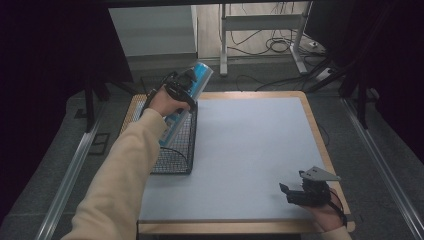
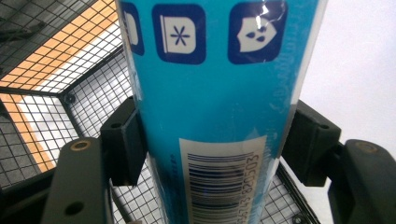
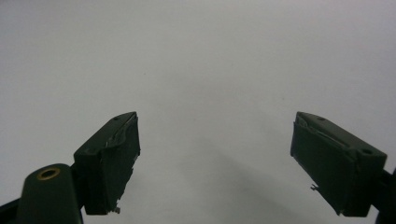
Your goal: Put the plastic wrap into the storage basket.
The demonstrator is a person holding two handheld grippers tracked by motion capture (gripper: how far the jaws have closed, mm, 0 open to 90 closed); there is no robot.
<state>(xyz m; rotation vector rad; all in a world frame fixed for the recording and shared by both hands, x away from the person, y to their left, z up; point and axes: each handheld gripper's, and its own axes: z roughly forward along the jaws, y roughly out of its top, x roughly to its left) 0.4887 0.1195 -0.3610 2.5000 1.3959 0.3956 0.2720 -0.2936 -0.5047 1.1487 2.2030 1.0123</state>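
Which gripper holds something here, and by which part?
The left gripper clamps the blue box across its narrow sides, near the barcode. The right gripper holds nothing.

High view looks down from above the table (image 1: 250,150); gripper views sit close, sharing its pale top

1. The left arm wears a long cream sleeve (image 1: 117,170), loose and softly creased, reaching to the wrist.
2. The left gripper (image 1: 184,86) is black, with blocky jaws; in the left gripper view its square pads (image 2: 122,142) sit on dark arms bearing a brass-ringed screw and plain holes.
3. The right gripper (image 1: 300,192) is black too, topped by a grey three-cornered plate (image 1: 320,174).
4. A thin black cable (image 1: 339,202) loops from it by the wrist.
5. In the right gripper view its pads (image 3: 108,161) look scuffed at the edges, one brass-ringed screw below.
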